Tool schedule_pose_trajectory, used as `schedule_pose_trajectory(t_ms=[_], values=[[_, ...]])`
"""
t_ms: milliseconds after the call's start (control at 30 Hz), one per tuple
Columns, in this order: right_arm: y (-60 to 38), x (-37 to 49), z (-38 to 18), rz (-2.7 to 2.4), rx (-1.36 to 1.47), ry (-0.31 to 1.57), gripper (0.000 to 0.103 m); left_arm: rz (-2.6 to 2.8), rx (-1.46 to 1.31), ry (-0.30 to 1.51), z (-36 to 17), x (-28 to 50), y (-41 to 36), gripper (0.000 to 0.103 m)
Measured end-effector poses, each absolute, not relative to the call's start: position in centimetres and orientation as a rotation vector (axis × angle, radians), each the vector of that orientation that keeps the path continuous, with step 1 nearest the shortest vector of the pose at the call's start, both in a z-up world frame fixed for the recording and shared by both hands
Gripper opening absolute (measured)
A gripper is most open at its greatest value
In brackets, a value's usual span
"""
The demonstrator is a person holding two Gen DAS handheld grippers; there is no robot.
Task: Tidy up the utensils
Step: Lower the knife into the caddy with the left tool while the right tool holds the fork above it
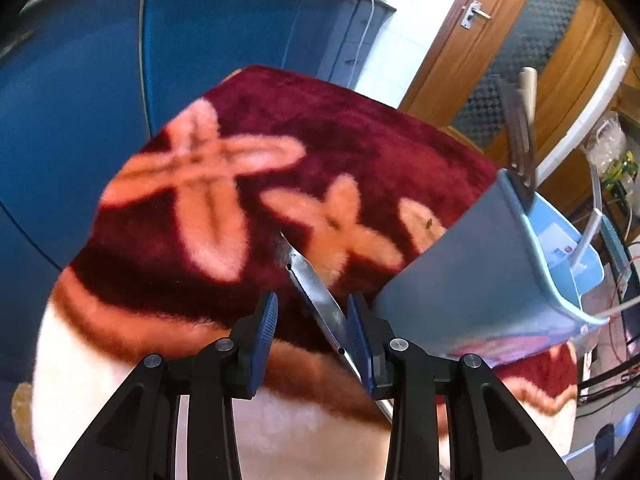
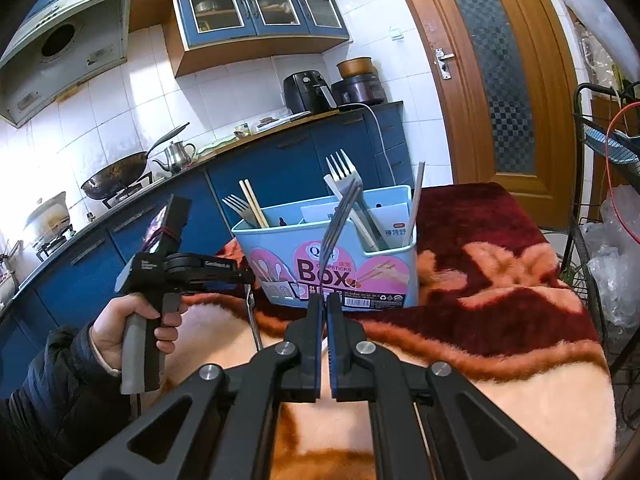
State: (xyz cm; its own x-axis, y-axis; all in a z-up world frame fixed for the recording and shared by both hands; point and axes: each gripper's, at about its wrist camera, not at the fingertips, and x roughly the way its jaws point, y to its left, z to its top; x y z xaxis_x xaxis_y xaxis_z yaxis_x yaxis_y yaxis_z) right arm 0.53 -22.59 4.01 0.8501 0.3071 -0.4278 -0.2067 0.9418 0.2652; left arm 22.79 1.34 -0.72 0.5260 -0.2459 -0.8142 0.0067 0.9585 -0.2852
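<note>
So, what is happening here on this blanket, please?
A person is sorting cutlery into a blue utensil box standing on a red patterned blanket. The right gripper, jaws shut, holds a metal fork upright in front of the box. The left gripper, held in the person's hand, has its jaws apart around a flat metal utensil lying on the blanket beside the box; it is not gripped. Forks and chopsticks already stand in the box.
</note>
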Motion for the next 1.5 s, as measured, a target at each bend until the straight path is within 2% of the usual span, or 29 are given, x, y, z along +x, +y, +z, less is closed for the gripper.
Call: schedule_pose_trajectory(t_ms=[200,233,300,333,433,733,967,1500], values=[[-22.6,0.5,4.0,0.274,0.214,0.483,0.004,-0.162,-0.305,1.051,-1.7,23.8,1.2,0.035],[-22.6,0.6,4.0,0.273,0.214,0.484,0.004,-0.173,-0.322,1.053,-1.9,23.7,1.3,0.025],[-22.6,0.6,4.1,0.272,0.212,0.481,0.004,-0.187,-0.343,1.046,-2.0,23.5,1.6,0.021],[-22.6,0.5,4.1,0.271,0.211,0.479,0.004,-0.189,-0.346,1.036,-1.9,23.2,1.6,0.012],[-22.7,0.4,4.3,0.269,0.211,0.470,0.004,-0.215,-0.376,1.001,-1.0,21.9,2.1,0.007],[-22.7,-0.2,4.9,0.267,0.203,0.442,0.004,-0.289,-0.403,0.823,3.4,16.4,2.9,0.004],[-22.7,-0.4,5.1,0.268,0.204,0.431,0.004,-0.368,-0.375,0.616,8.8,12.9,1.8,0.004],[-24.0,-0.9,5.2,0.248,0.209,0.413,0.004,-0.411,-0.251,0.339,18.9,12.4,-1.5,0.003]])
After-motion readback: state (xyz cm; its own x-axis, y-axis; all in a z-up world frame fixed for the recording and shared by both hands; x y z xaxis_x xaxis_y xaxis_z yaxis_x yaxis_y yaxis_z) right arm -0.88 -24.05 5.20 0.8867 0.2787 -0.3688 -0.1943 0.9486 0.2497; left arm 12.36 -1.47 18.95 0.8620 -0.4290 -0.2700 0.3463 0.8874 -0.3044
